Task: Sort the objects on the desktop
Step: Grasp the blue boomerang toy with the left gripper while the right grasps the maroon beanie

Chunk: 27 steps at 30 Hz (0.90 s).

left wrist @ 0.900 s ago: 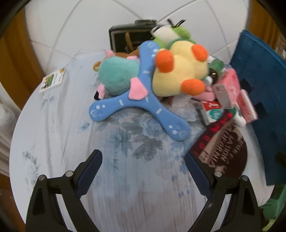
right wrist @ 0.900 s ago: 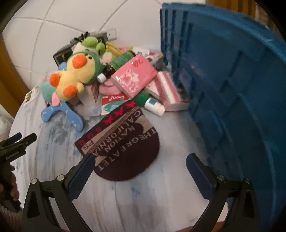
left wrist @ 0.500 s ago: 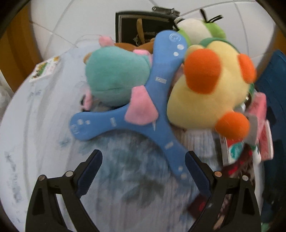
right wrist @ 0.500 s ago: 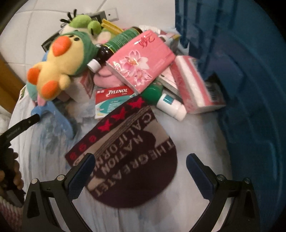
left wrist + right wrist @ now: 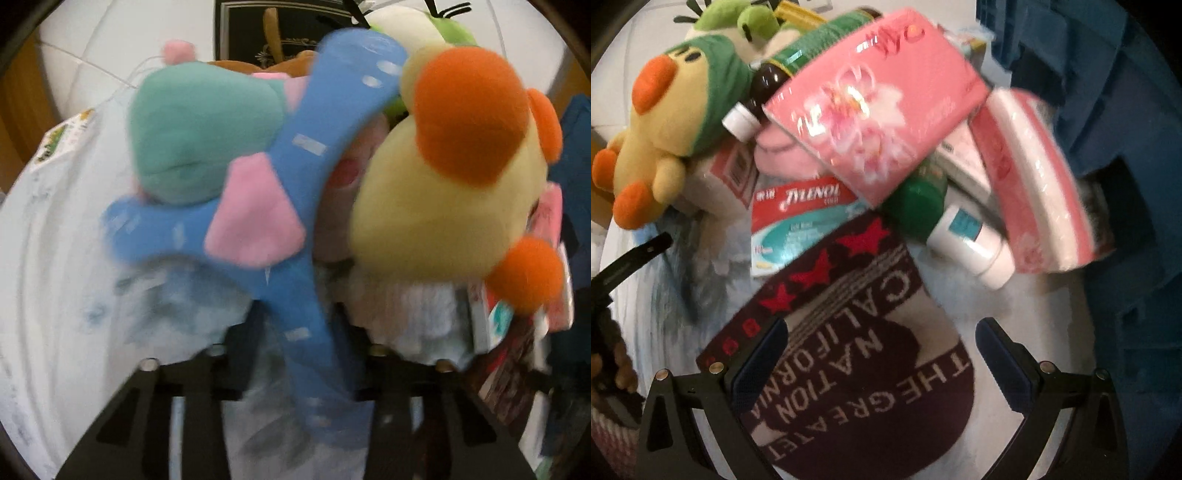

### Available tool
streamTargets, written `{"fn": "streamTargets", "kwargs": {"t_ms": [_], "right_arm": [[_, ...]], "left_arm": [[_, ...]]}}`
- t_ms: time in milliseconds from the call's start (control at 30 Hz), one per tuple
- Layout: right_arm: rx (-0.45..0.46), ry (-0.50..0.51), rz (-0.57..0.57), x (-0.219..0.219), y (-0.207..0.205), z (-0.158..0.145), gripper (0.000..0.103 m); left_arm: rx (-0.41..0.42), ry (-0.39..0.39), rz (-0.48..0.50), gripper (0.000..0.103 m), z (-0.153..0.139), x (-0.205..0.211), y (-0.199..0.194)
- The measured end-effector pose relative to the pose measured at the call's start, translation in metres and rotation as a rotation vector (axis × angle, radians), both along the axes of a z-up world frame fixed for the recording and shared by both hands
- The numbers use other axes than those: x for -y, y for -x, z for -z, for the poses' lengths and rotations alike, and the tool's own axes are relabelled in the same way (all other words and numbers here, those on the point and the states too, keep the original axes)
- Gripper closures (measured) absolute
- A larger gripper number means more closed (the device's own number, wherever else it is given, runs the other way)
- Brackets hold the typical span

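A blue three-armed boomerang toy lies on the pale floral tablecloth, between a teal plush and a yellow duck plush. My left gripper has its jaws drawn in on both sides of the boomerang's near arm, and the blurred view shows them gripping it. My right gripper hangs open just above a dark maroon beanie with white lettering, one finger on each side of it and neither touching.
Beyond the beanie is a heap: a Tylenol box, a pink tissue pack, a second pink pack, a white bottle, a dark bottle. A blue crate walls the right side.
My left gripper moved forward to the toys and its jaws came in from wide open onto the boomerang's arm. My right gripper closed in on the beanie and stayed open.
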State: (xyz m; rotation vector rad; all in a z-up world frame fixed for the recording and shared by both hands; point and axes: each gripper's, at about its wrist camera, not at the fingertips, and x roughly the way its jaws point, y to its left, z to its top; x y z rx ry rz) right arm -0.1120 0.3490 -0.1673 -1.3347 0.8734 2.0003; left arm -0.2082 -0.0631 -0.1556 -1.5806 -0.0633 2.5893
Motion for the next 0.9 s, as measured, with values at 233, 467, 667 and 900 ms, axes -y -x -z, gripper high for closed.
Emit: {"fn": "streamTargets", "kwargs": {"t_ms": [233,467,667,900], "right_arm": [[0.017,0.063,0.040,-0.003,-0.021,0.018,0.000],[0.028,0.106,0.065,0.004,-0.049,0.026,0.000],[0.000,0.133,0.071,0.016,-0.054,0.039,0.000],[0.035,-0.002,0.017,0.039,-0.045,0.028,0.078]], "left_arm": [[0.039,0.072,-0.026,0.078,0.005,0.039,-0.015],[0.037,0.145,0.005,0.055,0.016,0.021,0.001],[0.055,0.145,-0.009,0.077,0.022,0.028,0.000],[-0.013,0.179,0.016,0.080,-0.018,0.046,-0.047]]}}
